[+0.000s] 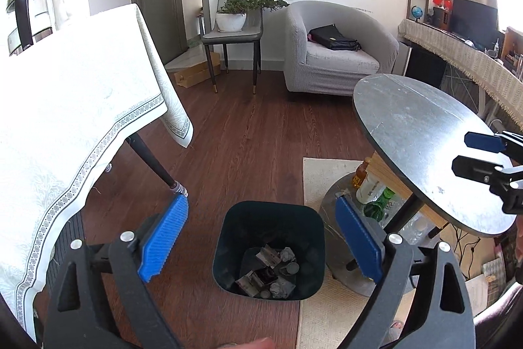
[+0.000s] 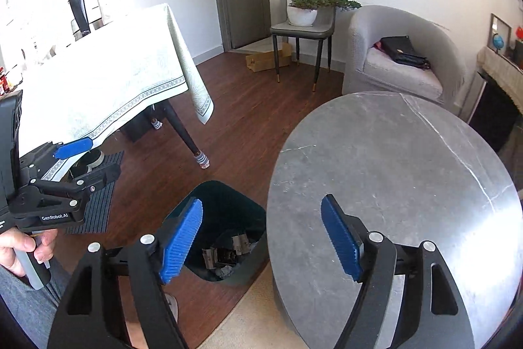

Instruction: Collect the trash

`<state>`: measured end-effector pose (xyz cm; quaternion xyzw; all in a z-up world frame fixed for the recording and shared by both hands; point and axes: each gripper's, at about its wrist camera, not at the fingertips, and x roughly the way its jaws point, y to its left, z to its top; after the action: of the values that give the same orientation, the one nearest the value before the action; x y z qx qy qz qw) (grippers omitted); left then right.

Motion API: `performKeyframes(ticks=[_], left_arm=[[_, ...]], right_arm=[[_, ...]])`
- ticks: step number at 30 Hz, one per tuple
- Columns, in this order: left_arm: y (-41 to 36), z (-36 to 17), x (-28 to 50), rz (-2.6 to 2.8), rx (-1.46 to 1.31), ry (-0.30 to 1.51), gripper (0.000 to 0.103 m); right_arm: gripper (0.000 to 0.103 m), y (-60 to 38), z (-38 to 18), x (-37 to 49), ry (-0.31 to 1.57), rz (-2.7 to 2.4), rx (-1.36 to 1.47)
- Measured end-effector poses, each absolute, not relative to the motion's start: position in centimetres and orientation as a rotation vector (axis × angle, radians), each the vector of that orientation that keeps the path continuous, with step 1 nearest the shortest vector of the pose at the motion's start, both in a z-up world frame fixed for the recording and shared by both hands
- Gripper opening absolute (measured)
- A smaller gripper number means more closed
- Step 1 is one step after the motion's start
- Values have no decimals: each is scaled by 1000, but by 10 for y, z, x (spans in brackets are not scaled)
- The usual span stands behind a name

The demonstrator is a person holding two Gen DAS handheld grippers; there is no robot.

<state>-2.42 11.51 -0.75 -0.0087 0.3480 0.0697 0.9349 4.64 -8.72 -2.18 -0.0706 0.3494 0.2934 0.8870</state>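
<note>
A dark bin (image 1: 225, 251) stands on the wood floor beside the round grey table (image 1: 421, 133). It holds crumpled paper and wrappers (image 1: 269, 272). My left gripper (image 1: 261, 218) is open and empty, held above the bin. In the right wrist view the bin (image 2: 251, 211) sits left of the round table (image 2: 408, 159), with trash (image 2: 225, 254) inside. My right gripper (image 2: 261, 215) is open and empty, over the table's left edge and the bin. The left gripper (image 2: 94, 161) shows at the far left there; the right gripper (image 1: 461, 152) shows at the right in the left wrist view.
A table with a white cloth (image 1: 65, 107) stands at the left, its leg (image 1: 153, 162) near the bin. Bottles (image 1: 376, 192) sit under the round table. A grey armchair (image 1: 336, 54) with a black bag, a chair with a plant (image 1: 235, 18) and a beige rug (image 1: 323, 172) lie beyond.
</note>
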Motion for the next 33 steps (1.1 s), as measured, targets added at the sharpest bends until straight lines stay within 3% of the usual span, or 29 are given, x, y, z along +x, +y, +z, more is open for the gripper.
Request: performKeyframes(ticks=[4, 11, 33], left_arm=[[106, -10, -33, 143, -16, 702, 96], [83, -14, -36, 145, 11, 688, 97], [49, -26, -35, 92, -6, 709, 99]], right_arm=[[89, -114, -21, 39, 709, 552, -143], [98, -150, -17, 27, 680, 470, -127], [99, -177, -19, 9, 654, 478, -110]])
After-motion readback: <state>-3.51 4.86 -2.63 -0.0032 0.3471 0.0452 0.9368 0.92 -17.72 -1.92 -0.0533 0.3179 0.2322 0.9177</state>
